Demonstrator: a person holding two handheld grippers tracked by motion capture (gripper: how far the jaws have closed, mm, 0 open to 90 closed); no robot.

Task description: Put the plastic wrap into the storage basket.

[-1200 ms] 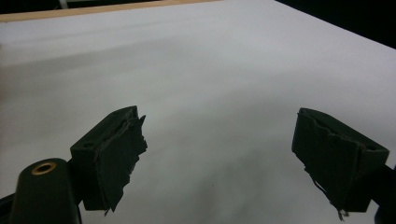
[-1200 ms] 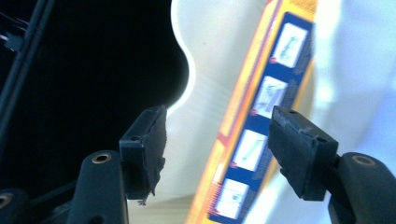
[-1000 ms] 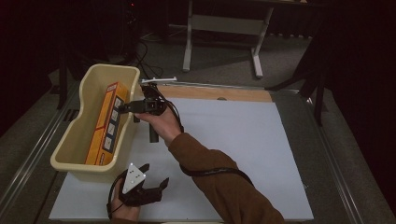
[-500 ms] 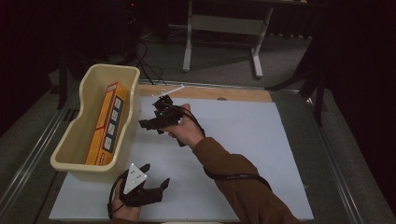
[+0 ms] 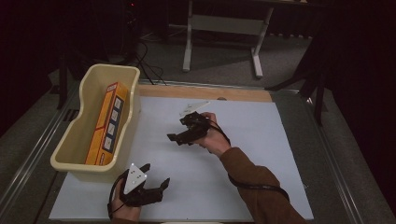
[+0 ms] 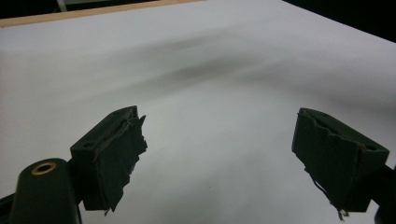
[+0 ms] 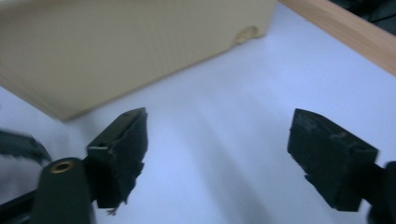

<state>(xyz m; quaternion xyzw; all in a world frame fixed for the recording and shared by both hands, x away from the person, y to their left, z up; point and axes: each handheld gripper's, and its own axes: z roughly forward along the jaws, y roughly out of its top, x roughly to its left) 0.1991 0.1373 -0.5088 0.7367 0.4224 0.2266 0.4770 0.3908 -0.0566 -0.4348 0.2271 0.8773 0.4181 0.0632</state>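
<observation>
The right tongs (image 5: 180,136) have pulled back from the bin (image 5: 74,154), jaws wide and empty; the orange box (image 5: 108,122) lies inside. Left tongs (image 5: 156,179) rest wide on the counter (image 5: 261,140).

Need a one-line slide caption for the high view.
Orange box lies in the cream bin; right gripper open and empty over the white table, left gripper open near the front edge.
</observation>
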